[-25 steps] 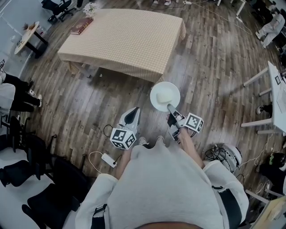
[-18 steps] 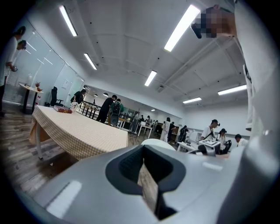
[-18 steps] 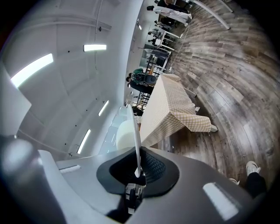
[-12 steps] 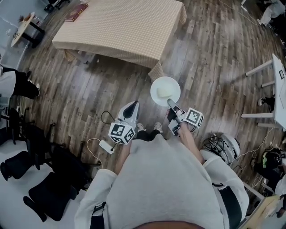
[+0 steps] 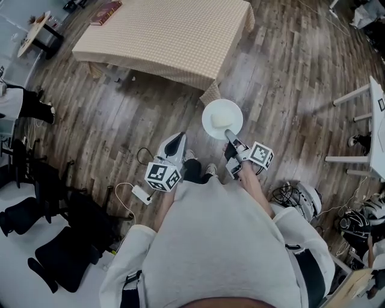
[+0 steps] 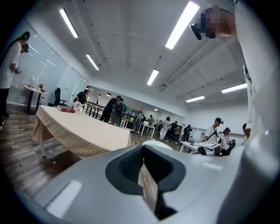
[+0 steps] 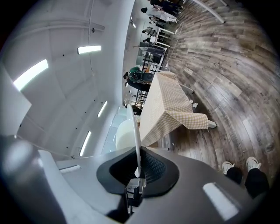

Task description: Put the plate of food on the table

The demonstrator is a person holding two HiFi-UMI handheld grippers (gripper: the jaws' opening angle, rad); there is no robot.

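White plate [image 5: 222, 119] carrying a pale mound of food [image 5: 221, 121] hangs over the wooden floor [image 5: 283, 78], its near rim pinched by the right gripper [image 5: 229, 137], close to the checked-cloth worktop's [image 5: 162, 36] corner, a book [image 5: 106, 12] at its far end, the left gripper [image 5: 176, 144] pressed together, empty.

The right gripper [image 7: 138, 169] was seen at lower centre, its jaws clamped on the rim of a white plate [image 7: 135, 131] viewed edge-on, pale food [image 7: 124, 133] carried on its left face. A check-clothed table [image 7: 164, 105] was shown at centre, wooden floor [image 7: 232, 87] at right.
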